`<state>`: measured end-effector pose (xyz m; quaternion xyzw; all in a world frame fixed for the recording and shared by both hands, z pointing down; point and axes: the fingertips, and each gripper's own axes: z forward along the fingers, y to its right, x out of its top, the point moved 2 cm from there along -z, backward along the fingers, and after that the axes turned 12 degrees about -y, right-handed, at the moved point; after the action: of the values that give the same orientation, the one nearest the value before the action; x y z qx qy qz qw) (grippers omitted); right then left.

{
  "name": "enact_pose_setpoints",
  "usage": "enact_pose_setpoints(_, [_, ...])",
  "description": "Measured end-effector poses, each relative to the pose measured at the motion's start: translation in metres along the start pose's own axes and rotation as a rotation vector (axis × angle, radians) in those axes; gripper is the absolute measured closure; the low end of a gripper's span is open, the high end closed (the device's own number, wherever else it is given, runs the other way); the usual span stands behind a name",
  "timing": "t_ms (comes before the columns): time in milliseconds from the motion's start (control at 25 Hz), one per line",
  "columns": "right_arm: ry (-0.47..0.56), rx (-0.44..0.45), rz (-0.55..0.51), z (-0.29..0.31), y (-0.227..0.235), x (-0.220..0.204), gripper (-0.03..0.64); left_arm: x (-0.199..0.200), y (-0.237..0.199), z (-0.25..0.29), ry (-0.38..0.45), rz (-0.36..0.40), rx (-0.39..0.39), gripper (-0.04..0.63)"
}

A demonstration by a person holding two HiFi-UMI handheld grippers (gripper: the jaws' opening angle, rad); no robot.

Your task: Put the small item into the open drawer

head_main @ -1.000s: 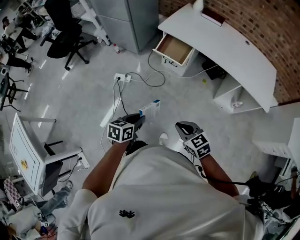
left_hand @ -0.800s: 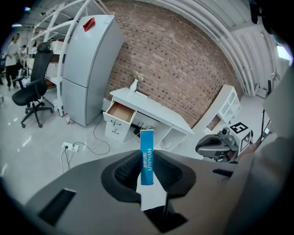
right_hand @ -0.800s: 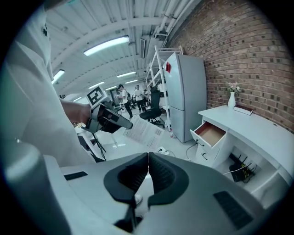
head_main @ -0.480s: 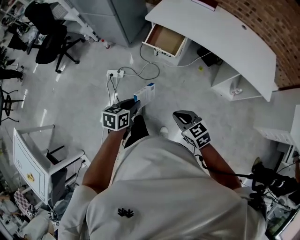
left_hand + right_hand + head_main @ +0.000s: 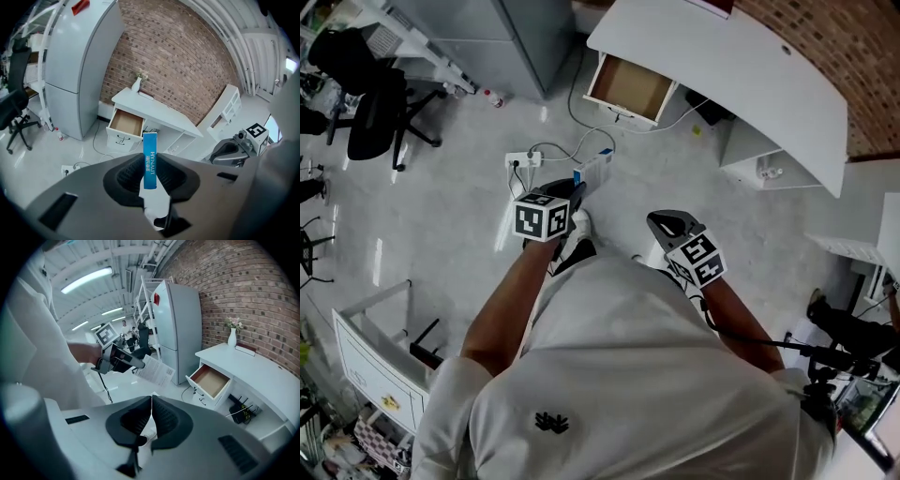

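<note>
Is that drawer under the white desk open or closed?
Open. The drawer is pulled out from under the white desk, and you can see its brown inside from above.

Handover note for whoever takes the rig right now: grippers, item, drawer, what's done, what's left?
Left gripper: shut on the blue and white box, which stands on edge between the pads.
Right gripper: jaws together, nothing in them.
Open drawer: pulled out of the white desk, nothing visible inside it, some way ahead of both grippers.
Done: box is in hand.
Left: bring the box over the drawer, lower it in, open the left jaws.
</note>
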<state>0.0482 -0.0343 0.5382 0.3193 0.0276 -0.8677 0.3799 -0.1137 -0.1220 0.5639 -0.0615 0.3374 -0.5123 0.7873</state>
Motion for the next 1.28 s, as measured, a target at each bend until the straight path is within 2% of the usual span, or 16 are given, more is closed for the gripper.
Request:
enact_pose_setpoints(320, [-0.001, -0.046, 0.083, 0.064, 0.014, 0.076, 0.586, 0.061, -0.096, 0.014, -0.052, 0.052, 0.010, 0.511])
enact_pose_setpoints(600, [-0.016, -0.029, 0.137, 0.080, 0.054, 0.093, 0.586, 0.109, -0.123, 0.063, -0.093, 0.058, 0.027, 0.511])
enact_pose_setpoints(920, [-0.022, 0.013, 0.096, 0.086, 0.160, 0.116, 0.586, 0.192, -0.137, 0.131, -0.111, 0.040, 0.118, 0.511])
enact_pose_setpoints(1280, [-0.038, 0.069, 0.116, 0.108, 0.292, 0.129, 0.586, 0.272, -0.173, 0.244, -0.173, 0.040, 0.199, 0.511])
